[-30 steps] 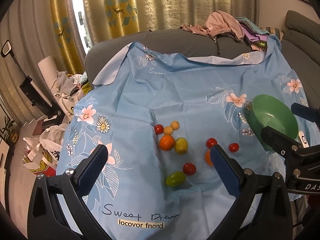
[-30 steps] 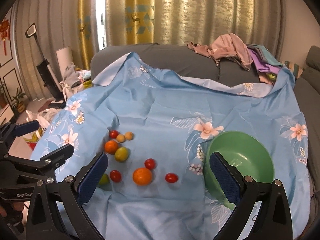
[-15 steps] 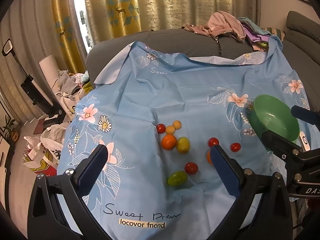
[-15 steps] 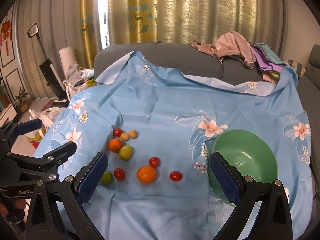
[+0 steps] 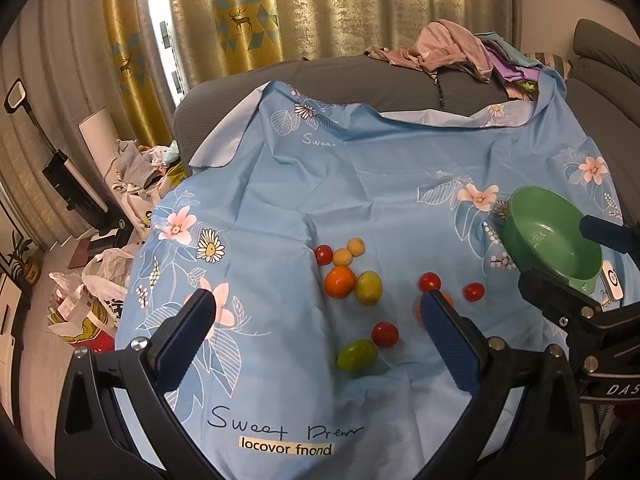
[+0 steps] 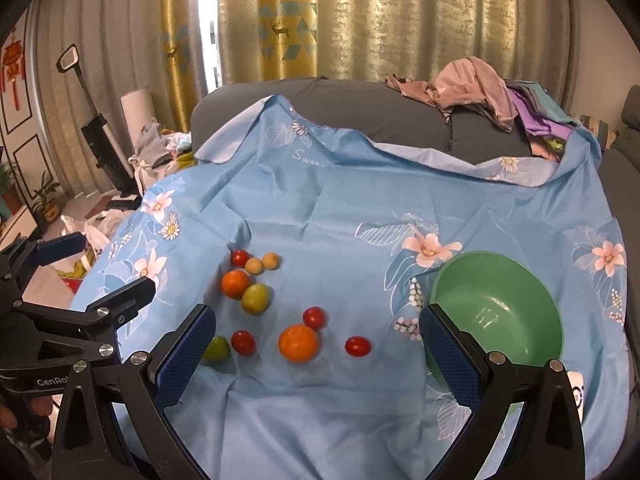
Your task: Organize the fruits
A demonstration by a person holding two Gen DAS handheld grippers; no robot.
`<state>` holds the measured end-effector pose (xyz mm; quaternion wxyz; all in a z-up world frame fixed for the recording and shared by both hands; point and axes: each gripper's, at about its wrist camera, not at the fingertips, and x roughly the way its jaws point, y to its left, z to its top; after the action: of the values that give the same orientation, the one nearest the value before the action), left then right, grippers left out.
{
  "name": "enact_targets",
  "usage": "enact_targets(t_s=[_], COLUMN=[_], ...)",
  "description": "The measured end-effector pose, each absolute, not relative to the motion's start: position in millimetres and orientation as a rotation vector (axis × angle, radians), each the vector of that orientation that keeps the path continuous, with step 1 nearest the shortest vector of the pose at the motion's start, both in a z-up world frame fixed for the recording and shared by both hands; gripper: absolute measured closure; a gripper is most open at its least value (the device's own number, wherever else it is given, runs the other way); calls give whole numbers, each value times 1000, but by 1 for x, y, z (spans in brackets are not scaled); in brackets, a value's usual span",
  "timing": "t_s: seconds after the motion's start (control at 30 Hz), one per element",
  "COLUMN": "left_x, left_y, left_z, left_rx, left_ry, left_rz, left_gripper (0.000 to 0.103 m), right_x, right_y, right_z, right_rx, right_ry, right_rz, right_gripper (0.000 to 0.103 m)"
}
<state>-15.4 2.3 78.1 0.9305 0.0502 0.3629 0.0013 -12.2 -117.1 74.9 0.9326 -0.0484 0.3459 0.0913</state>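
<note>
Here, I had both tools hanging over the near edge of the blue floral sheet (image 6: 320, 208), which was spread over a grey sofa (image 6: 360, 108). My left gripper (image 5: 316, 312) stood wide apart with nothing between its pads, and my right gripper (image 6: 318, 326) was just as wide and just as bare.

The fruits lay loose on the sheet, left of its middle. A back cluster held a cherry tomato (image 6: 240, 257), two small tan fruits (image 6: 254, 266), an orange (image 6: 235, 283) and a yellow-green plum (image 6: 255, 298), all touching or nearly so. Nearer the front edge sat a second orange (image 6: 299, 343) with red tomatoes around it. An oval green fruit (image 5: 357, 354) lay with its long axis running left to right, slightly tilted.

The green bowl (image 6: 496, 312) sat toward the sheet's right edge, mouth tipped toward me, holding no fruit.
</note>
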Motion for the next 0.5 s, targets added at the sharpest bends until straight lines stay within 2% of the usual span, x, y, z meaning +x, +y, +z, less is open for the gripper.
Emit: enact_targets(t_s=[0.5], left_x=[-7], left_y=[-1], left_z=[67], left_rx=[109], left_ry=[769], left_rz=[7], left_gripper=[1], right_x=[-4], right_y=[-119], right_z=[66], right_rx=[-89], right_ry=[739], right_rz=[201], right_gripper=[1])
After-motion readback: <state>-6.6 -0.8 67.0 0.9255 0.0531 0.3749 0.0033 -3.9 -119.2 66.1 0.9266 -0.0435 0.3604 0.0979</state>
